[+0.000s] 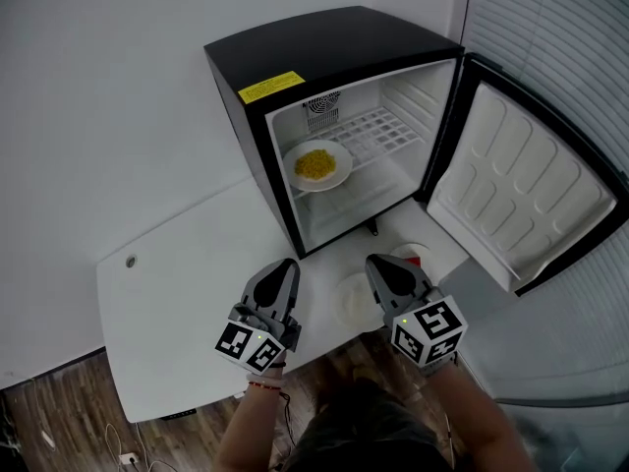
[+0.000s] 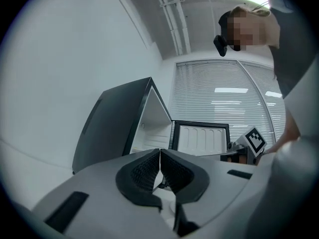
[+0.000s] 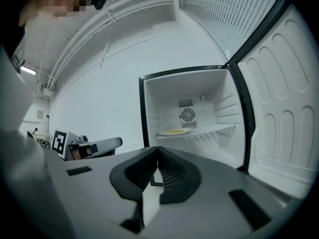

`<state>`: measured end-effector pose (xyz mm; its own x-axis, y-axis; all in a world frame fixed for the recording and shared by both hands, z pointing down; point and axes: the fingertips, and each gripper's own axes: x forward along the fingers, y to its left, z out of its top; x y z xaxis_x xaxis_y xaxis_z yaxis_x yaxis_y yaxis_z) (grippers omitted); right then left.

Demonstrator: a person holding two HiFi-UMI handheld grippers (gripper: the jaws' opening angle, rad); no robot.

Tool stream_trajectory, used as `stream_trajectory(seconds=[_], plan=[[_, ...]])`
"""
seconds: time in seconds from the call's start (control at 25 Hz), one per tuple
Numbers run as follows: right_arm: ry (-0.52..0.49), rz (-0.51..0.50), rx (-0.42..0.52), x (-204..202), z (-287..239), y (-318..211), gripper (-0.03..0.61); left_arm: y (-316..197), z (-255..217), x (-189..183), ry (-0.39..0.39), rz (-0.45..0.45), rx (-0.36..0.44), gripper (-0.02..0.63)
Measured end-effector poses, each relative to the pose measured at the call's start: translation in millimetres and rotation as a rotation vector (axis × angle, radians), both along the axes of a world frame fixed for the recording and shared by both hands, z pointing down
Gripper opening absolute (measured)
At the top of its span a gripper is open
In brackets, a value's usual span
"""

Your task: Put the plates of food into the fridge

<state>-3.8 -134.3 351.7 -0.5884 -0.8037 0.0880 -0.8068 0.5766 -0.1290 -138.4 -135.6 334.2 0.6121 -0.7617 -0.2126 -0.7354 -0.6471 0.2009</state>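
A round white plate (image 1: 352, 305) is lying at the white table's (image 1: 177, 293) near edge, so a sweep risks knocking it off; the right gripper (image 1: 379, 264), just beside it, is hovering with jaws pressed together, empty; the left gripper (image 1: 285, 265) is likewise closed on nothing; a plate of yellow food (image 1: 316, 165) is sitting inside the open black fridge (image 1: 324, 42).

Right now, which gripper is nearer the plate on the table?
Right. The right gripper sits at the plate's right edge, overlapping it in the head view; the left gripper is off to its left, with a gap between.
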Motion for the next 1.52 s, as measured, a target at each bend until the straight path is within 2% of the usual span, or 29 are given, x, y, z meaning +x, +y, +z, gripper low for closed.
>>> stream_trajectory(seconds=[0.2,0.52,0.8,1.0,1.12,1.36,1.52], plan=[[0.033,-0.006,0.019,-9,3,26,0.008,18,5,14,-0.028,0.043,-0.003,0.006],[0.069,0.013,0.029,-9,12,54,0.008,42,7,30,-0.005,0.080,0.012,0.006],[0.093,0.049,-0.004,-7,31,70,0.008,53,23,33,-0.008,0.089,-0.021,0.006],[0.111,0.150,-0.079,7,62,89,0.008,68,42,33,0.005,0.096,-0.058,0.006],[0.083,0.210,-0.161,17,88,102,0.008,79,57,37,0.014,0.109,-0.084,0.006],[-0.041,0.294,-0.338,36,135,119,0.011,100,88,47,0.023,0.098,-0.137,0.006],[-0.174,0.300,-0.465,47,161,113,0.079,108,99,57,0.031,0.065,-0.152,0.006]])
